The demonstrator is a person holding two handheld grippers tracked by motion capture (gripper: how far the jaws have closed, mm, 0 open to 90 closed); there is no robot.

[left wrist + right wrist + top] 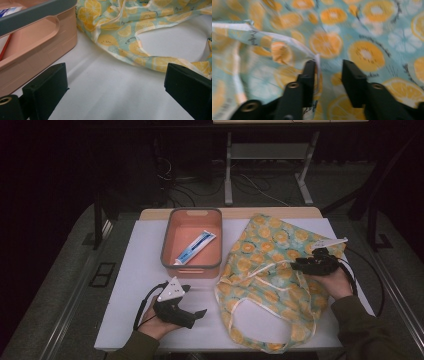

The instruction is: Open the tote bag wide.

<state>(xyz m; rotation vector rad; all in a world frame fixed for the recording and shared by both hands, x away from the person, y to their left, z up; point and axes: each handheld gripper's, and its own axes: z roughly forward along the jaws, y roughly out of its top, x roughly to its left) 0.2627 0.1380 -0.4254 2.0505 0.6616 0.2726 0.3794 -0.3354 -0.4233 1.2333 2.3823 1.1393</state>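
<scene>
A fabric tote bag (270, 270) printed with orange slices lies flat on the right half of the white table top (140, 270). My right gripper (297, 266) rests low over the bag's right side. In the right gripper view its jaws (329, 75) stand apart, and a pale folded edge of the bag (287, 40) lies against the inner side of the left jaw. My left gripper (197, 312) sits near the front edge, open wide (116, 87) with bare table between its jaws. The bag's handle loop (150, 57) lies just ahead of it.
A salmon bin with a grey rim (166, 237) stands at the back middle of the table and holds a toothpaste tube (196, 247). Its front wall (37, 57) is close to my left gripper. Cables and table legs (228, 170) lie on the dark floor beyond.
</scene>
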